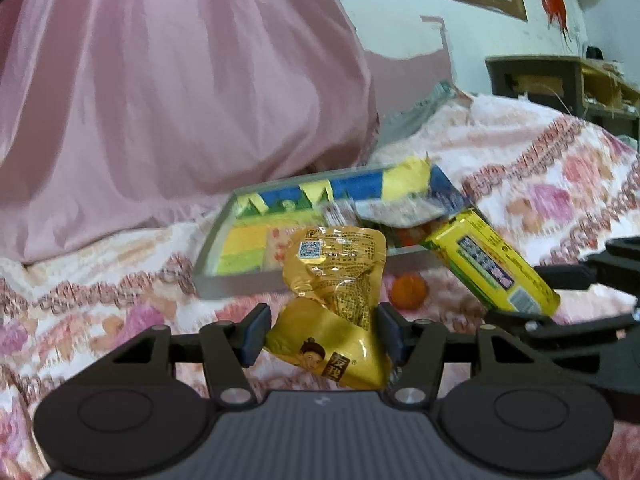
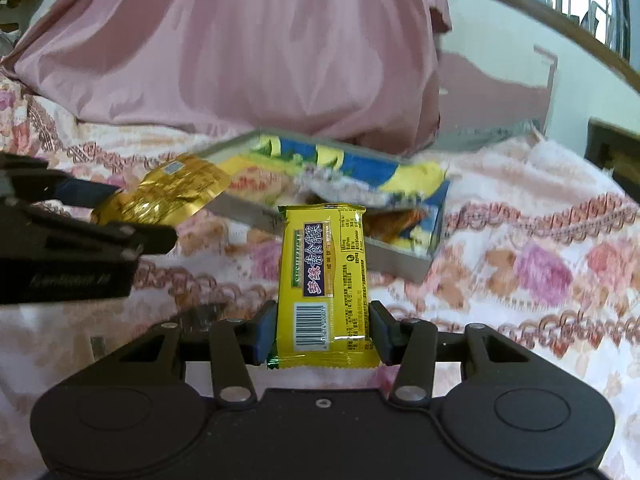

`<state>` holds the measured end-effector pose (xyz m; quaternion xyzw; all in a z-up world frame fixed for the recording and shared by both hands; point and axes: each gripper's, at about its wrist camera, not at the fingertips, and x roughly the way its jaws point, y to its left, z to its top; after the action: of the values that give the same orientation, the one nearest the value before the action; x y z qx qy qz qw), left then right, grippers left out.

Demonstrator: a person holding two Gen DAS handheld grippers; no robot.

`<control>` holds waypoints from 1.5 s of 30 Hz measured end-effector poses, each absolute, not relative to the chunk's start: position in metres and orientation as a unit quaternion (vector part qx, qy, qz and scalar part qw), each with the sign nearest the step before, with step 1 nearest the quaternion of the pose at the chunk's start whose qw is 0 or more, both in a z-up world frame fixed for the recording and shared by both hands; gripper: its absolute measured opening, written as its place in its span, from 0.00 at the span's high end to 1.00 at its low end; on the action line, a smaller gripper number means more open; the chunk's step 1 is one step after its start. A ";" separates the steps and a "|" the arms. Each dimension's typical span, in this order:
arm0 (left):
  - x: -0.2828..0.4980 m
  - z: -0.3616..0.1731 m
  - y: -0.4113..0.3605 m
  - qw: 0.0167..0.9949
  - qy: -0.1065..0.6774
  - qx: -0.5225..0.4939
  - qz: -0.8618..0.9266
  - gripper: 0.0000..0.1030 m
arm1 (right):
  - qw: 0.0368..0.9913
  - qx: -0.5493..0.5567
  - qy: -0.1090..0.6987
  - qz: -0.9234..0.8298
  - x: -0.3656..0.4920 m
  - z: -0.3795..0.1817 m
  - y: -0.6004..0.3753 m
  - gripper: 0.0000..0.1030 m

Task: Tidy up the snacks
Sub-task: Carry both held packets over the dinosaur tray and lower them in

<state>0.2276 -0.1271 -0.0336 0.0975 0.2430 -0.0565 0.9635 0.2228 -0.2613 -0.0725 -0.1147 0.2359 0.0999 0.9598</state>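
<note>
— Gripped nearest the lens of the left wrist view, a crumpled gold foil pouch (image 1: 334, 300) is pinched between the blue pads of the left gripper (image 1: 322, 330), clear of the bedspread. How is the other side occupied?

— On the right wrist view, a yellow snack bar (image 2: 325, 280) with a barcode is clamped by its lower end in the right gripper (image 2: 323, 330), its length standing out ahead of the jaws. Both sets of jaws are thus closed to a middling width on a packet, neither being empty.

— And where is the destination?

— A shallow grey tray (image 1: 224, 280) is seen on the floral bedspread (image 1: 540, 184), just in front of a pink quilt (image 1: 160, 80). Several packets are already held inside it, among them a blue-and-yellow wrapper (image 1: 360, 188), though blur hides what each is.

— So how much can be judged done?

— Part of the sorting appears finished, since the tray is partly filled. Two packets remain to be set down, and a small orange item (image 1: 408, 290) is left on the cloth just outside the tray's near wall; what it is cannot be told.
</note>
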 end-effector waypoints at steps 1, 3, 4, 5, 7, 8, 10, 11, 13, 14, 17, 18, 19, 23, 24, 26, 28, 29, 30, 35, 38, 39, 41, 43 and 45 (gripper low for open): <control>0.231 -0.031 -0.127 0.965 0.236 0.099 -0.055 0.40 | 0.962 -0.113 0.229 0.099 0.223 -0.071 -0.261 0.51; 0.240 -0.026 -0.126 0.969 0.222 0.096 -0.050 0.40 | 0.967 -0.110 0.211 0.095 0.225 -0.068 -0.261 0.51; 0.244 -0.023 -0.125 0.971 0.217 0.092 -0.048 0.40 | 0.968 -0.111 0.203 0.091 0.226 -0.067 -0.261 0.51; 0.250 -0.021 -0.125 0.972 0.212 0.089 -0.045 0.40 | 0.971 -0.116 0.192 0.085 0.229 -0.065 -0.260 0.51; 0.262 -0.016 -0.124 0.975 0.204 0.080 -0.038 0.40 | 0.975 -0.122 0.172 0.074 0.235 -0.063 -0.259 0.51; 0.270 -0.014 -0.123 0.976 0.201 0.073 -0.033 0.40 | 0.977 -0.123 0.163 0.067 0.240 -0.061 -0.259 0.51; 0.283 -0.010 -0.121 0.978 0.197 0.061 -0.026 0.40 | 0.980 -0.121 0.148 0.056 0.253 -0.057 -0.259 0.51; 0.291 -0.009 -0.120 0.979 0.195 0.054 -0.023 0.40 | 0.982 -0.121 0.138 0.049 0.261 -0.054 -0.258 0.51; 0.307 -0.006 -0.119 0.981 0.189 0.049 -0.017 0.40 | 0.984 -0.122 0.120 0.041 0.275 -0.050 -0.258 0.51; 0.316 -0.006 -0.120 0.981 0.185 0.050 -0.014 0.40 | 0.986 -0.120 0.114 0.036 0.284 -0.047 -0.258 0.51; 0.339 -0.007 -0.123 0.982 0.179 0.052 -0.009 0.40 | 0.989 -0.101 0.105 0.029 0.311 -0.043 -0.261 0.51; 0.348 -0.009 -0.124 0.982 0.180 0.053 -0.008 0.40 | 0.989 -0.097 0.103 0.028 0.319 -0.043 -0.262 0.51; 0.355 -0.010 -0.125 0.982 0.182 0.055 -0.008 0.40 | 0.990 -0.094 0.102 0.027 0.327 -0.044 -0.263 0.51; 0.384 -0.022 -0.128 0.979 0.199 0.051 -0.004 0.40 | 0.992 -0.073 0.103 0.025 0.358 -0.048 -0.270 0.51; 0.390 -0.025 -0.128 0.977 0.205 0.049 -0.002 0.40 | 0.992 -0.069 0.103 0.027 0.362 -0.049 -0.270 0.51; 0.401 -0.032 -0.129 0.975 0.218 0.044 0.001 0.40 | 0.992 -0.063 0.107 0.030 0.371 -0.052 -0.271 0.51; 0.409 -0.038 -0.129 0.972 0.229 0.041 0.003 0.40 | 0.992 -0.052 0.112 0.034 0.380 -0.055 -0.271 0.51; 0.413 -0.041 -0.129 0.971 0.235 0.041 0.004 0.40 | 0.991 -0.049 0.117 0.035 0.383 -0.057 -0.271 0.51; 0.416 -0.044 -0.130 0.969 0.244 0.041 0.005 0.40 | 0.990 -0.049 0.126 0.038 0.387 -0.060 -0.271 0.51; 0.428 -0.056 -0.129 0.960 0.278 0.041 0.011 0.40 | 0.984 -0.051 0.163 0.042 0.402 -0.071 -0.269 0.51; 0.431 -0.059 -0.130 0.957 0.286 0.045 0.012 0.40 | 0.983 -0.049 0.173 0.040 0.407 -0.075 -0.268 0.51; 0.432 -0.060 -0.130 0.956 0.289 0.047 0.012 0.40 | 0.983 -0.049 0.174 0.040 0.408 -0.076 -0.268 0.51; 0.434 -0.062 -0.132 0.954 0.296 0.047 0.013 0.40 | 0.982 -0.051 0.178 0.041 0.409 -0.076 -0.267 0.51; 0.437 -0.062 -0.132 0.951 0.305 0.044 0.013 0.40 | 0.981 -0.053 0.182 0.042 0.408 -0.076 -0.266 0.51; 0.439 -0.063 -0.132 0.948 0.315 0.039 0.015 0.39 | 0.980 -0.055 0.188 0.043 0.409 -0.076 -0.266 0.50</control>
<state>0.4392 -0.1322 -0.0628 0.0388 0.3149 0.0150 0.9482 0.4095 -0.2661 -0.0759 -0.0553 0.1878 0.0434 0.9797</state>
